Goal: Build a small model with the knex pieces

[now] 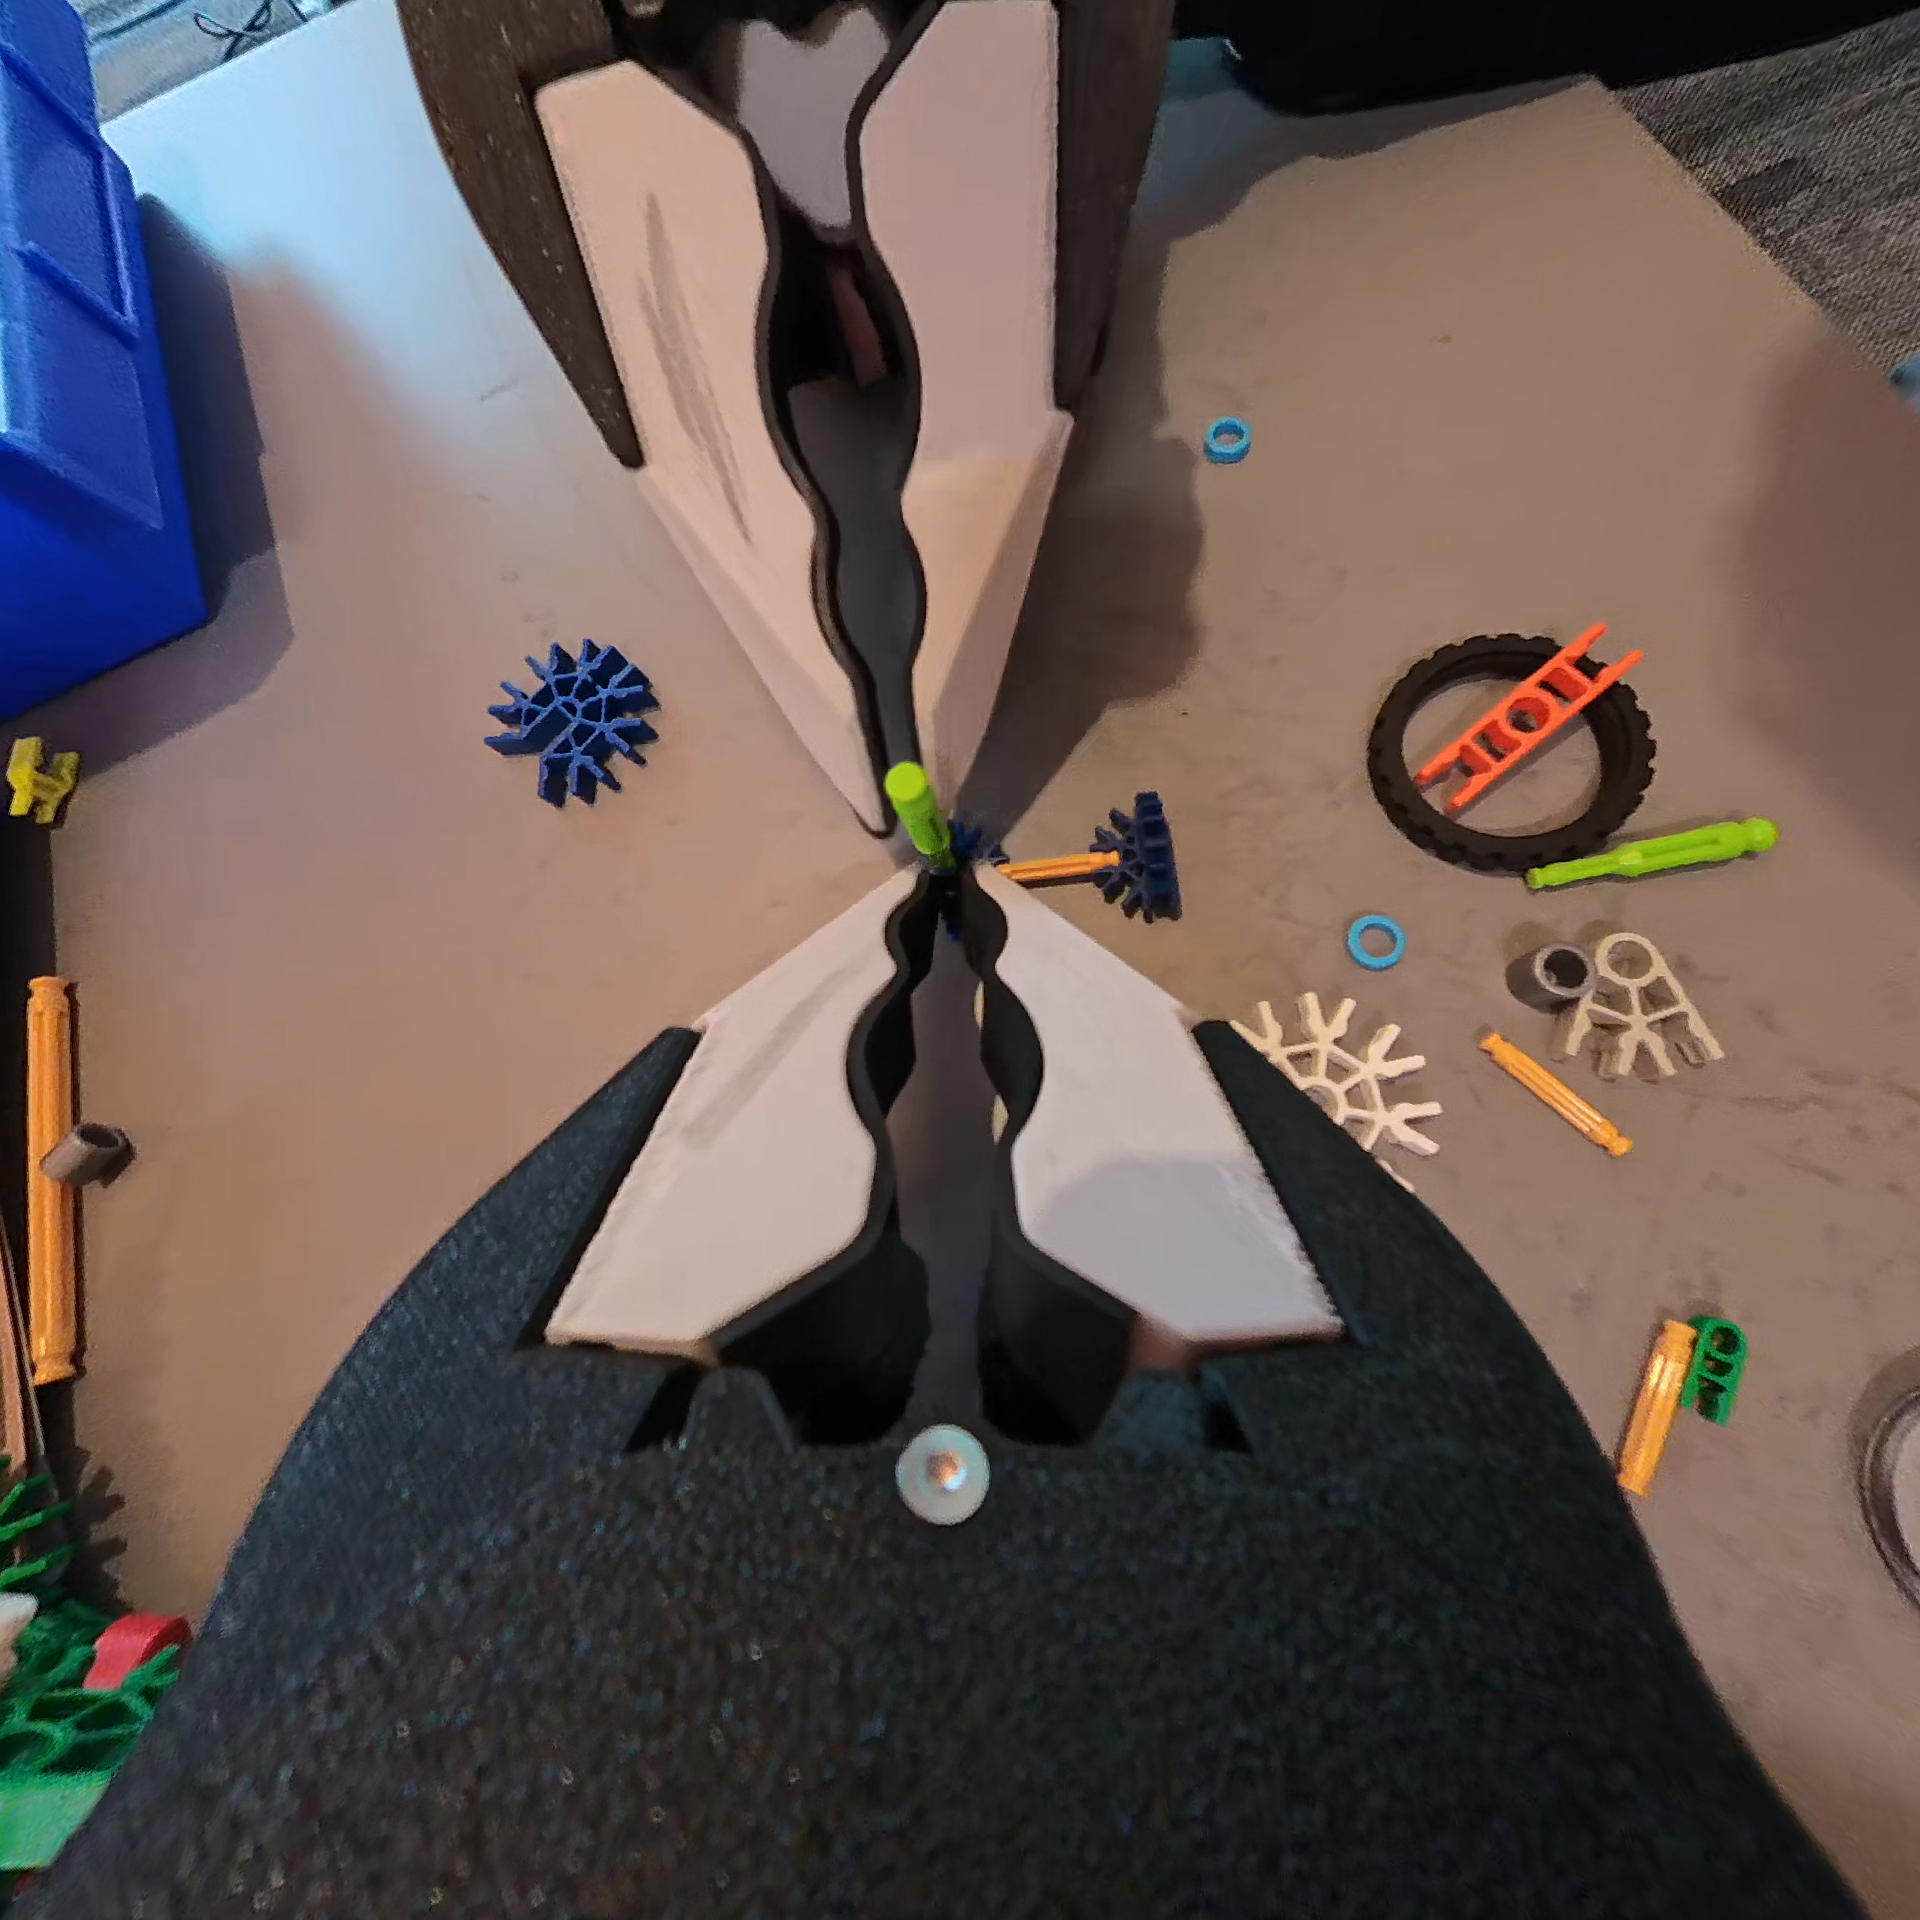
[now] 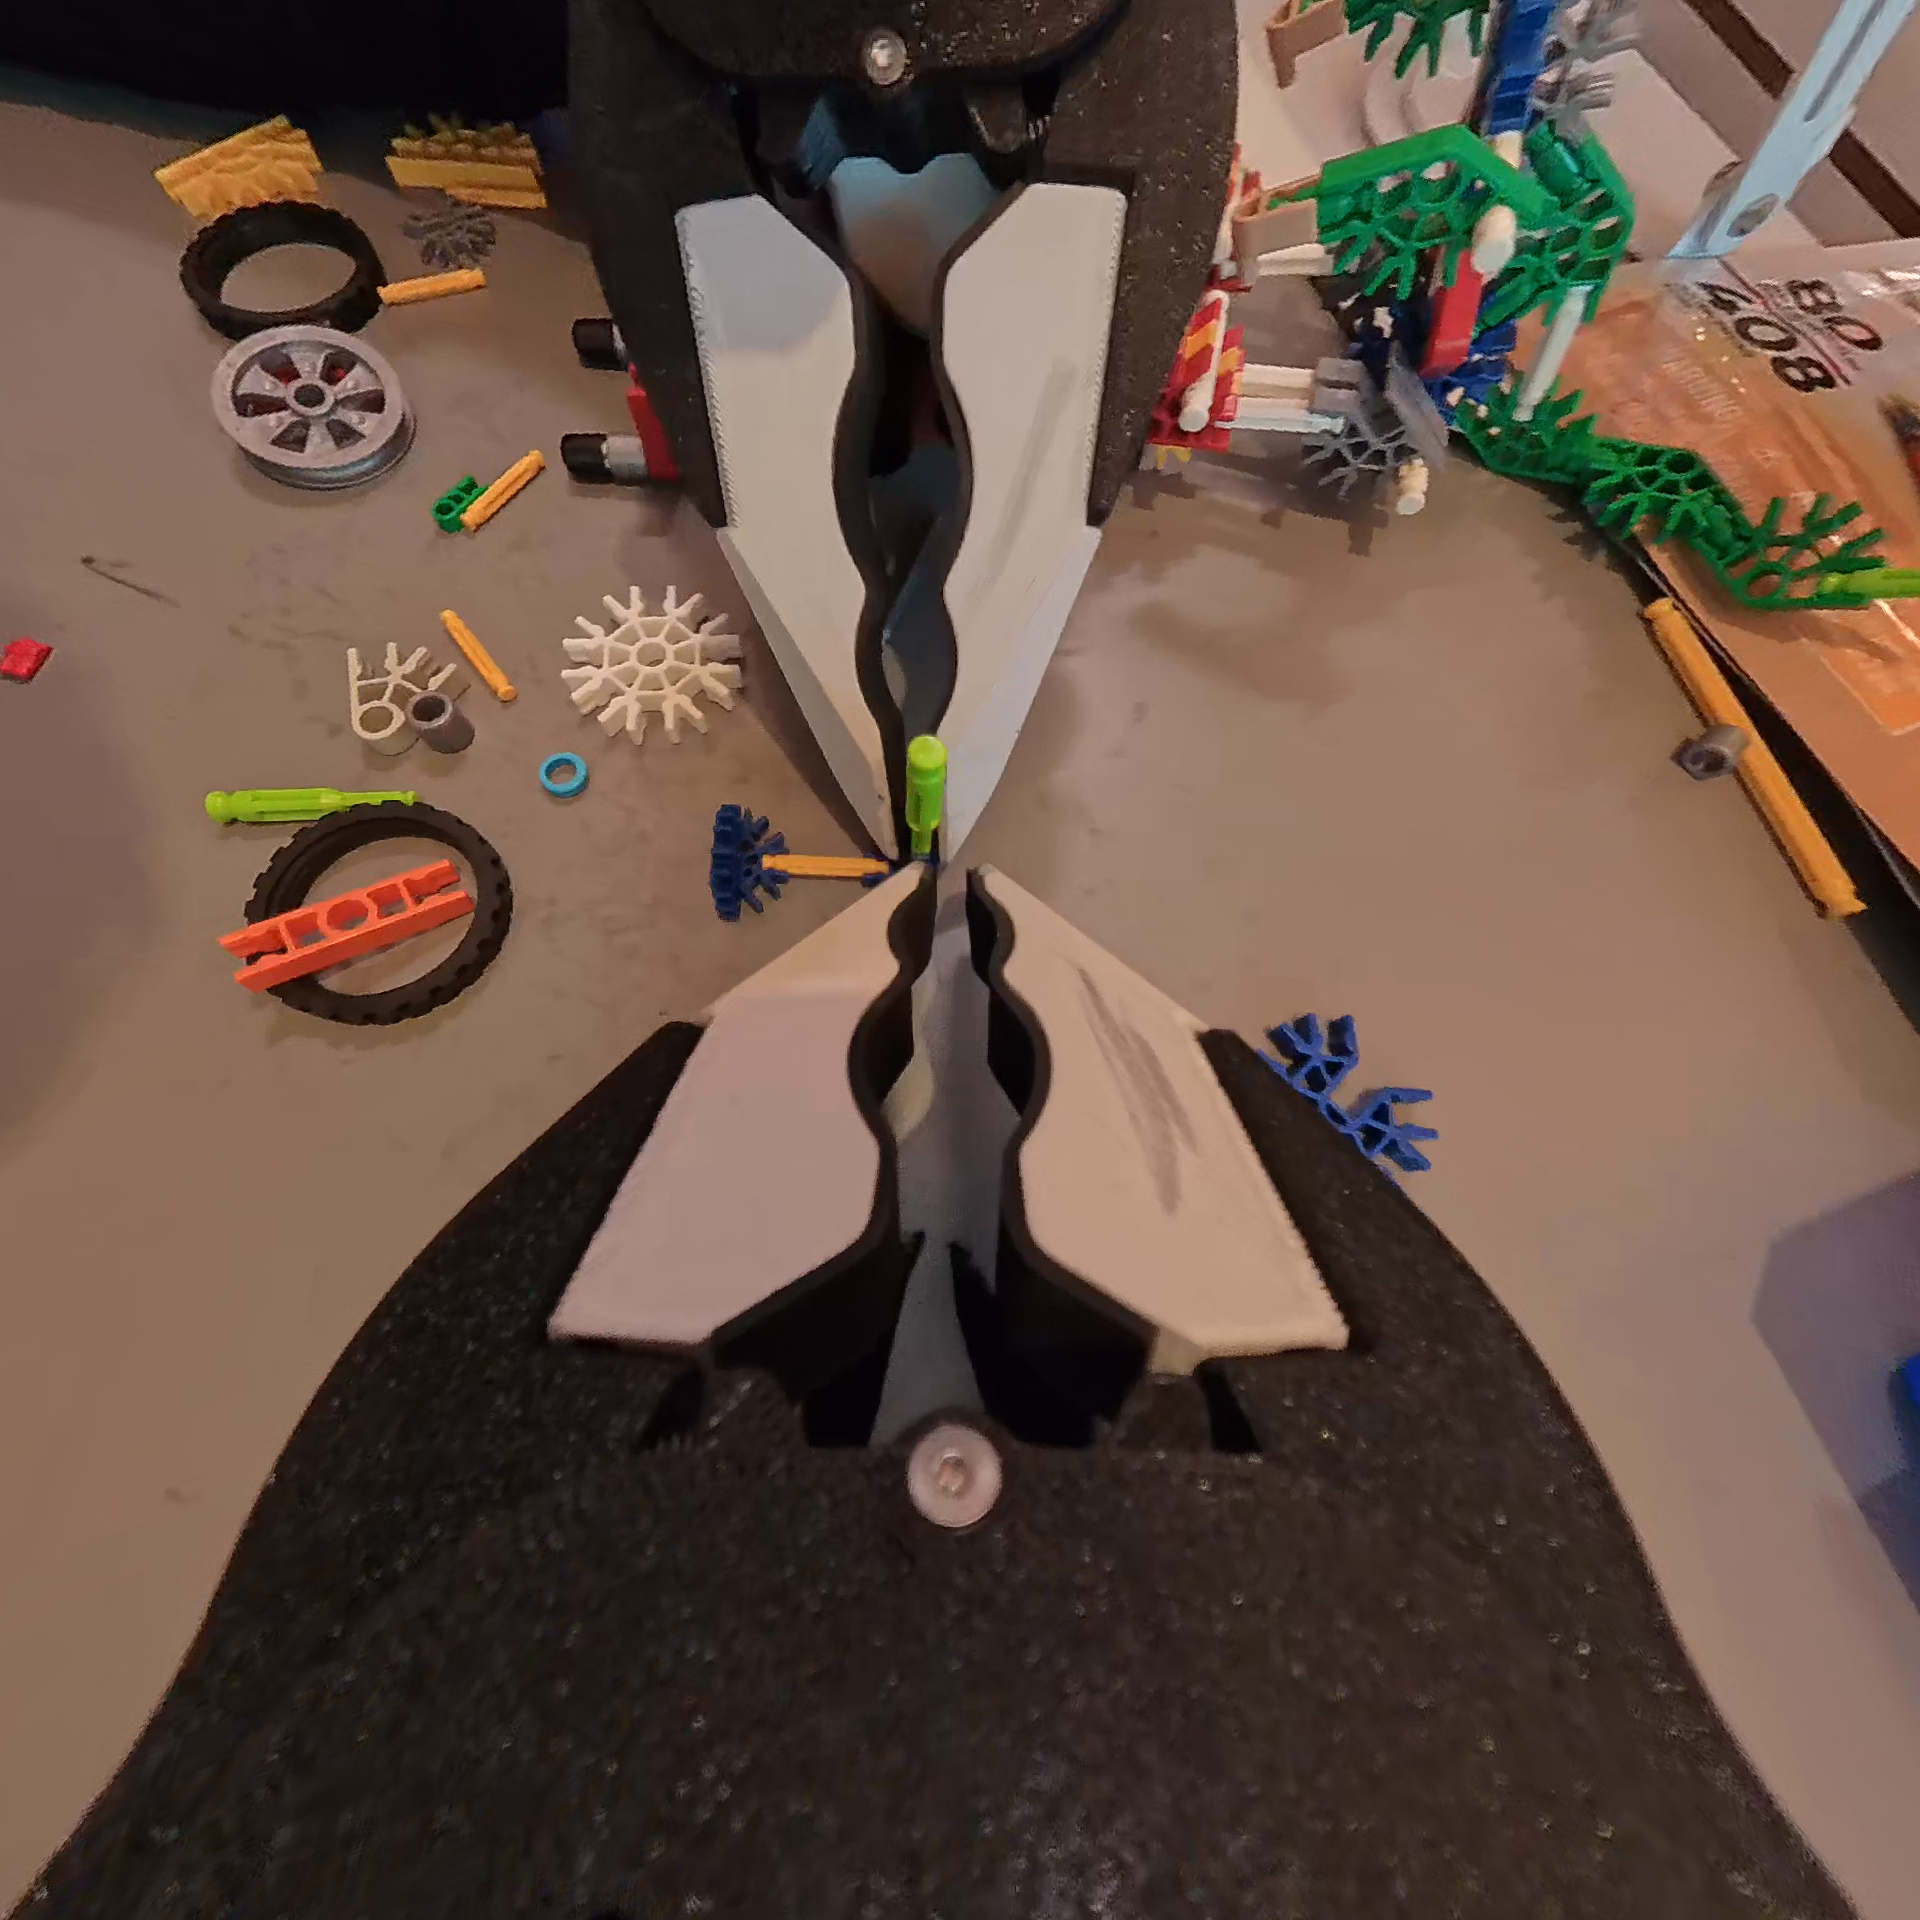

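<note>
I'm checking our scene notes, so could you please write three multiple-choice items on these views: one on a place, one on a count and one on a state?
1. Where does the orange ladder-like piece lie?
A. Across the black tyre
B. Inside a blue bin
C. On a white connector

2. How many light-blue rings does the left wrist view show?
A. One
B. Two
C. Four

3. How does the short green rod sit where the left claw and right claw meet?
A. Lying flat
B. Standing on end
C. Snapped in two

Answers:
1. A, as it bridges the tyre's rim.
2. B, as a second ring lies nearer the camera.
3. B, as it rises from the blue connector at the tips.
</note>
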`<state>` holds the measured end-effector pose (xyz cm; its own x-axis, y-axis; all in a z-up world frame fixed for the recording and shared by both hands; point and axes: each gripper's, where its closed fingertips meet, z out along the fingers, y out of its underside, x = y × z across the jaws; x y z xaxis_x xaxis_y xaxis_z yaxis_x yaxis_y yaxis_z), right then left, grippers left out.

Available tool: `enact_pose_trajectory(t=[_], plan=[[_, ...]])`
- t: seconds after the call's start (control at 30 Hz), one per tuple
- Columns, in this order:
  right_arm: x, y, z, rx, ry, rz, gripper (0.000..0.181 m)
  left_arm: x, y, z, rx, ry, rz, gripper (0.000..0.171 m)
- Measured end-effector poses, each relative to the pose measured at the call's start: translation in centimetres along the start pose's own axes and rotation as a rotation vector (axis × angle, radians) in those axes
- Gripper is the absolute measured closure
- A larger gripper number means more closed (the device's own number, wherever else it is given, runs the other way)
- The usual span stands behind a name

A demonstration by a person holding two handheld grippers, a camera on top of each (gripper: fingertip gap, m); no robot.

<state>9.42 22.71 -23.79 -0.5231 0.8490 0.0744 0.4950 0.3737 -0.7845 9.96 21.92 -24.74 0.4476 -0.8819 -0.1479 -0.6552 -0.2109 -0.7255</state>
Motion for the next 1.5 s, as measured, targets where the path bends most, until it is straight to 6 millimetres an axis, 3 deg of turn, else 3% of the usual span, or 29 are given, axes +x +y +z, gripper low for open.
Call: enact_pose_trajectory(t=[0.17,0.43,0.6,0.73,0.83,0.93,1.07,1.23,1.3,1.43,1.5], plan=[[0.7,0.2,-0.2,-0.004,0.034,0.013,0.175,-0.5,0.1,-0.1,-0.010,-0.027,-0.018,0.168],[1.3,0.1,-0.6,0.011,0.062,0.023,0.175,-1.7,0.9,-1.5,-0.051,-0.074,-0.127,0.140],[1.4,0.0,-0.7,0.024,0.067,0.026,0.175,-2.1,1.2,-2.9,-0.099,-0.142,-0.173,0.135],[1.3,0.0,-0.7,0.023,0.070,0.016,0.174,-2.2,3.0,-4.8,-0.248,-0.250,-0.167,0.135],[1.3,0.0,-0.6,0.022,0.072,0.012,0.174,-0.7,1.7,-6.0,-0.217,-0.254,-0.181,0.137],[1.3,0.0,-0.6,0.024,0.074,0.009,0.174,2.6,1.0,-6.6,-0.226,-0.176,-0.134,0.145],[1.3,0.0,-0.6,0.018,0.076,0.004,0.174,6.6,1.8,-6.8,-0.299,-0.092,-0.095,0.149],[1.3,0.0,-0.5,0.019,0.079,-0.001,0.174,9.8,2.5,-6.3,-0.325,-0.056,-0.082,0.152],[1.3,0.0,-0.5,0.017,0.077,-0.005,0.174,10.5,1.6,-6.2,-0.279,-0.050,-0.091,0.151],[1.2,0.0,-0.5,0.018,0.076,-0.009,0.174,12.1,-2.0,-4.6,-0.146,-0.053,-0.030,0.146],[1.2,-0.1,-0.5,0.021,0.079,-0.009,0.174,12.5,-2.5,-3.5,-0.146,-0.073,0.010,0.146]])
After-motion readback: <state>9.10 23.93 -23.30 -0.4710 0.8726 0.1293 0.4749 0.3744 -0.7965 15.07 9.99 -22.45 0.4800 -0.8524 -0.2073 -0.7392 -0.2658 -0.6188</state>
